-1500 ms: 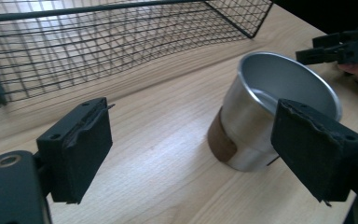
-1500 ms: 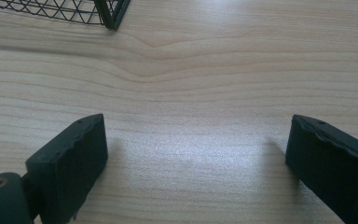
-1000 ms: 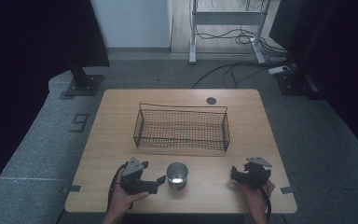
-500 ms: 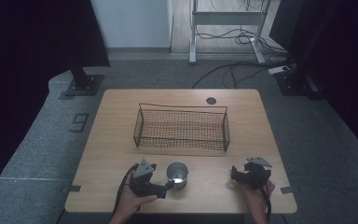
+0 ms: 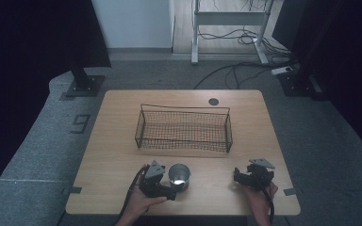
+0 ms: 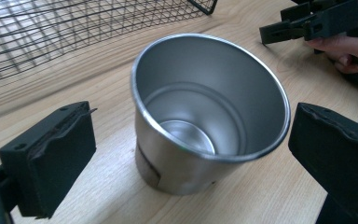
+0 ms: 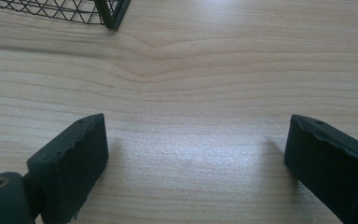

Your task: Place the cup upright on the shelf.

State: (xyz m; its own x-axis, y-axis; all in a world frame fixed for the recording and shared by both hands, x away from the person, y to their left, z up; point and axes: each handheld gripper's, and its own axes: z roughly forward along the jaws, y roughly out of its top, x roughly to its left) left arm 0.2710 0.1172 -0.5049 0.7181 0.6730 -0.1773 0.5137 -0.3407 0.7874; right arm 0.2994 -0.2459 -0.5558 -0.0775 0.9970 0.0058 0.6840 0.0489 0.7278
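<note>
A shiny metal cup [image 5: 179, 175] stands upright and empty on the wooden table [image 5: 122, 155], near its front edge. My left gripper [image 5: 169, 185] has come up to it from the left. In the left gripper view the cup [image 6: 205, 116] sits between the two black pads [image 6: 51, 154], with a gap on each side. These jaws have just been opening and are open. My right gripper [image 5: 239, 176] rests to the right of the cup, jaws pointing left; it is open over bare wood [image 7: 196, 154].
A black wire basket [image 5: 184, 127] stands empty in the middle of the table, behind the cup. A dark round grommet [image 5: 213, 101] marks the far edge. The other hand's gripper [image 6: 317, 23] appears beyond the cup in the left gripper view.
My left gripper has slid right toward the cup and now has it between its jaws. The cup, the basket and the right gripper have stayed put.
</note>
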